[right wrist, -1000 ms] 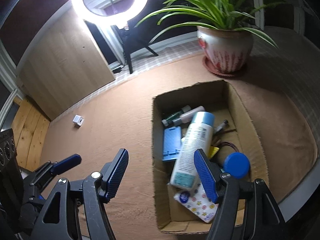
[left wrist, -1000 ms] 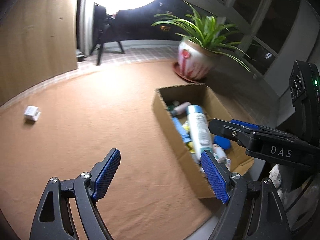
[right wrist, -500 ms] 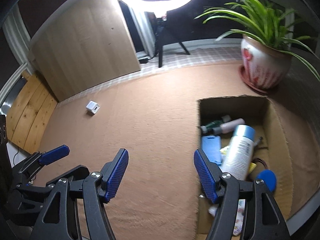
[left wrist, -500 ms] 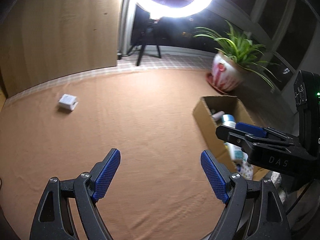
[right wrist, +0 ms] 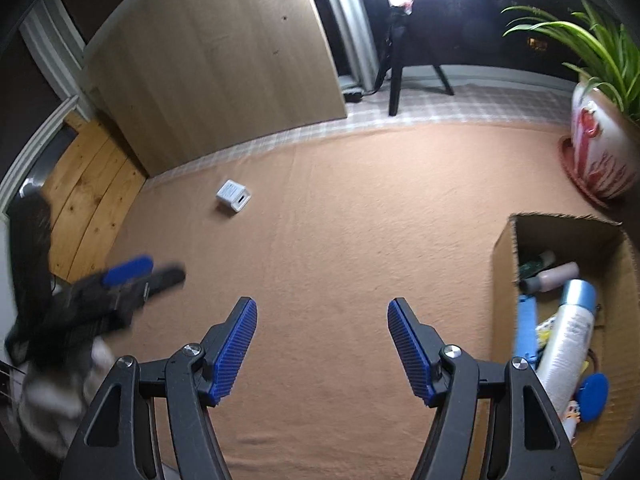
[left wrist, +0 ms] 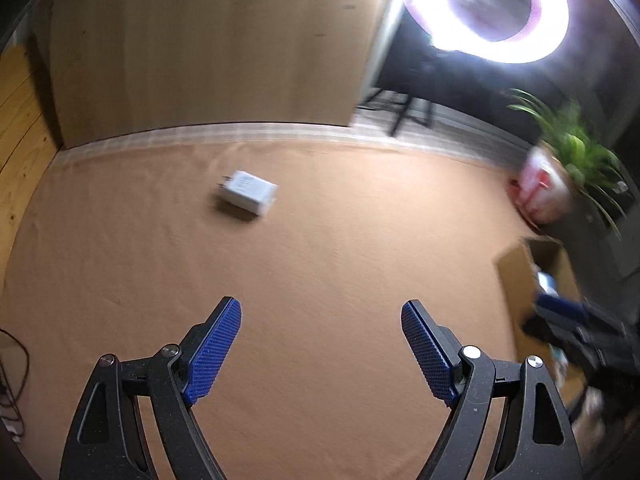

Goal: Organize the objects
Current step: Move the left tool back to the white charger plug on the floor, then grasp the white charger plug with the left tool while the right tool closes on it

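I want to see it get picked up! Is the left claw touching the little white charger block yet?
Apart. In the left wrist view, bare brown cloth lies between the open left claw and the small white charger block.

Left gripper: jaws set wide apart, nothing between the blue ribbed pads, pointing steeply down at the brown carpet. Right gripper: jaws parted somewhat less, likewise empty, angled down over the same carpet, to the left gripper's right.
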The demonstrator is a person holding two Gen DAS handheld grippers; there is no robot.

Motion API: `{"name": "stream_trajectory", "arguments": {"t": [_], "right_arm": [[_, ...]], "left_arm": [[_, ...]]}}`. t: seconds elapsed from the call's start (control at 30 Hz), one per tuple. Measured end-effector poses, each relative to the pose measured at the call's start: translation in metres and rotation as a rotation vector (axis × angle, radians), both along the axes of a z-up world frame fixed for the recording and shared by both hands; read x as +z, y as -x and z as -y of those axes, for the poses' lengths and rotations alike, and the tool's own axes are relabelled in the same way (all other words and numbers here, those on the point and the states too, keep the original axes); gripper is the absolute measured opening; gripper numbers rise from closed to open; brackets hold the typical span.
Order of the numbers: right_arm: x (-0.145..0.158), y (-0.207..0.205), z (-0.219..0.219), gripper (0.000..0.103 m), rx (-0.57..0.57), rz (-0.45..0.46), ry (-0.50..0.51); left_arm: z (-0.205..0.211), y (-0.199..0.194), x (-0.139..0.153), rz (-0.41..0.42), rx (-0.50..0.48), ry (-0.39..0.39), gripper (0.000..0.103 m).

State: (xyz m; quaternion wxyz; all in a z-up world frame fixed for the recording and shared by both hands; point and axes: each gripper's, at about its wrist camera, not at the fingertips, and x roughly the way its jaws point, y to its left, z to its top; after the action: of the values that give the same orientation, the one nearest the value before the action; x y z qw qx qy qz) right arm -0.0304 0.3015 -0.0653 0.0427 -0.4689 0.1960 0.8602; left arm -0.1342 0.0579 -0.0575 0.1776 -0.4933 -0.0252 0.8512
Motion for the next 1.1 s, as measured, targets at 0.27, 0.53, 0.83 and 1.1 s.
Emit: {"name": "stream_trajectory", "arguments": {"t": [0.27, 0.53, 0.83, 1.1], "right_arm": [[-0.017, -0.015, -0.002, 0.064, -0.022, 0.040, 0.046], [-0.032, -0.040, -0.021, 0.064, -0.070, 0.094, 0.039], [-0.030, -0.052, -0.043, 0.064, -0.118, 0.089, 0.043], [-0.030, -0.045, -0.044, 0.064, -0.116, 0.083, 0.057]], "left_arm": [[0.028, 0.100, -0.033, 0.062, 0.155, -0.024, 0.085], [0.020, 0.166, -0.054, 0.095, 0.261, -0.010, 0.085], [-0.004, 0.185, -0.084, 0.136, 0.265, 0.125, 0.062], [-0.010, 0.158, -0.090, 0.128, 0.228, 0.099, 0.047]]}}
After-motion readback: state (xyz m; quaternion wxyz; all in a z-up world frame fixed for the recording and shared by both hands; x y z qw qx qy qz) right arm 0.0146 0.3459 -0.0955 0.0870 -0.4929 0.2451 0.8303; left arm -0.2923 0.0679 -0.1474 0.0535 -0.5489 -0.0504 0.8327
